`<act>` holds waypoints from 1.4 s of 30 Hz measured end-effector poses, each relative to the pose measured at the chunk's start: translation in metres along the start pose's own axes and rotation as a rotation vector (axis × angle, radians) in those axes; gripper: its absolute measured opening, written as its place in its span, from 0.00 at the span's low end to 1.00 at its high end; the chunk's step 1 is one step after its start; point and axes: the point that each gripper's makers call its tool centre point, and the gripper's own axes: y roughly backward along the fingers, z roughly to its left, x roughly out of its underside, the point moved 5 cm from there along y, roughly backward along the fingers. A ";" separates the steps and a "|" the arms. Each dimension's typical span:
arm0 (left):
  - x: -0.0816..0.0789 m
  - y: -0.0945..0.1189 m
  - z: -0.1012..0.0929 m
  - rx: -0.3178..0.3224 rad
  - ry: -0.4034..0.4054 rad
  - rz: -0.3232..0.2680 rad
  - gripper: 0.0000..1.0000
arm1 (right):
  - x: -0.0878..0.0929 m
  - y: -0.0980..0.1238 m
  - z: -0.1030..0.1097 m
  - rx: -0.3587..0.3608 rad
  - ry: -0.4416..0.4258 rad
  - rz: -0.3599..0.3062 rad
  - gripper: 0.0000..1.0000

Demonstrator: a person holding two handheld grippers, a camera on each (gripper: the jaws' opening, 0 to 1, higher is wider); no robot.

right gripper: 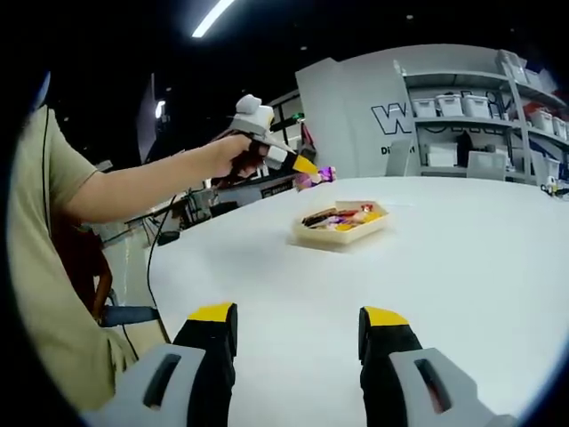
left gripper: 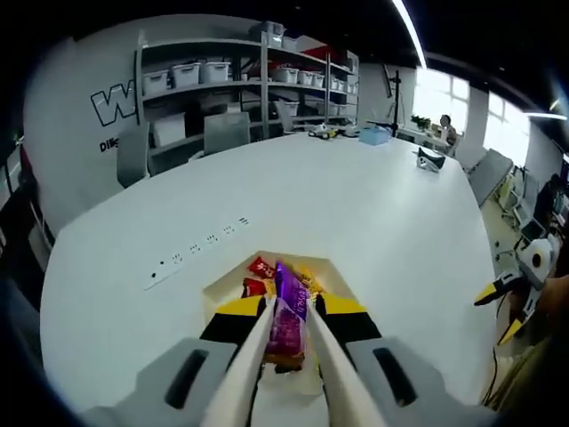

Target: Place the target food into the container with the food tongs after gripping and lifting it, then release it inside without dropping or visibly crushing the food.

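Left gripper (left gripper: pixel 286 342) squeezes white tongs (left gripper: pixel 253 356) closed on purple snack pack (left gripper: pixel 290 313), held above tray (left gripper: pixel 227 283) of mixed snacks at table's (left gripper: pixel 373 213) near edge. Right gripper (right gripper: pixel 298 342) spread wide, holding nothing, hovers over bare table, well apart. Risk: pack slips from smooth tongs if squeeze eases; harder squeeze crushes it. Early release may land it on rim, outside tray.

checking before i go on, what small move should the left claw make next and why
Probably lower the left claw straight down into the tray: its tongs grip the purple snack packet above the tray's other packets, so release should wait until it's inside.
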 end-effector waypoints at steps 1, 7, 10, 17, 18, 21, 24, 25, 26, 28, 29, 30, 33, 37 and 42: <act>-0.001 -0.001 0.000 -0.002 0.000 -0.001 0.21 | 0.000 0.000 0.000 0.000 -0.001 0.000 0.52; -0.006 -0.009 0.002 -0.009 0.002 -0.004 0.21 | 0.001 0.001 -0.002 0.004 -0.003 0.001 0.52; -0.009 -0.011 0.001 -0.013 0.003 -0.008 0.21 | 0.000 0.002 -0.002 0.006 -0.004 0.000 0.52; -0.017 -0.021 0.003 -0.021 0.019 -0.018 0.22 | 0.001 0.004 -0.004 0.010 -0.005 0.002 0.52; -0.017 -0.022 0.002 -0.021 0.018 -0.017 0.22 | 0.001 0.004 -0.004 0.011 -0.005 0.003 0.52; -0.017 -0.026 0.002 -0.032 0.005 -0.007 0.22 | 0.002 0.004 -0.004 0.012 -0.007 0.004 0.52; -0.016 -0.024 0.002 -0.044 -0.011 -0.007 0.22 | 0.002 0.004 -0.005 0.012 -0.009 0.002 0.52; -0.016 -0.024 0.002 -0.042 -0.012 -0.007 0.22 | 0.002 0.003 -0.005 0.012 -0.008 0.003 0.52; -0.016 -0.023 0.002 -0.043 -0.012 -0.007 0.22 | 0.002 0.003 -0.005 0.011 -0.009 0.003 0.52; -0.016 -0.021 0.002 -0.043 -0.016 -0.007 0.22 | 0.002 0.003 -0.004 0.011 -0.008 0.004 0.52; -0.016 -0.021 0.003 -0.043 -0.016 -0.008 0.22 | 0.002 0.003 -0.004 0.010 -0.008 0.004 0.52; -0.015 -0.019 0.003 -0.043 -0.017 -0.007 0.22 | 0.002 0.002 -0.004 0.008 -0.007 0.004 0.52; -0.013 -0.018 0.003 -0.043 -0.020 -0.002 0.23 | 0.002 0.001 -0.003 0.005 -0.006 0.004 0.52; -0.009 -0.014 0.003 -0.044 -0.020 0.005 0.23 | 0.001 0.000 -0.001 0.002 -0.004 0.003 0.52; -0.004 -0.011 0.003 -0.045 -0.014 0.007 0.23 | 0.001 0.000 0.001 -0.002 -0.001 0.006 0.52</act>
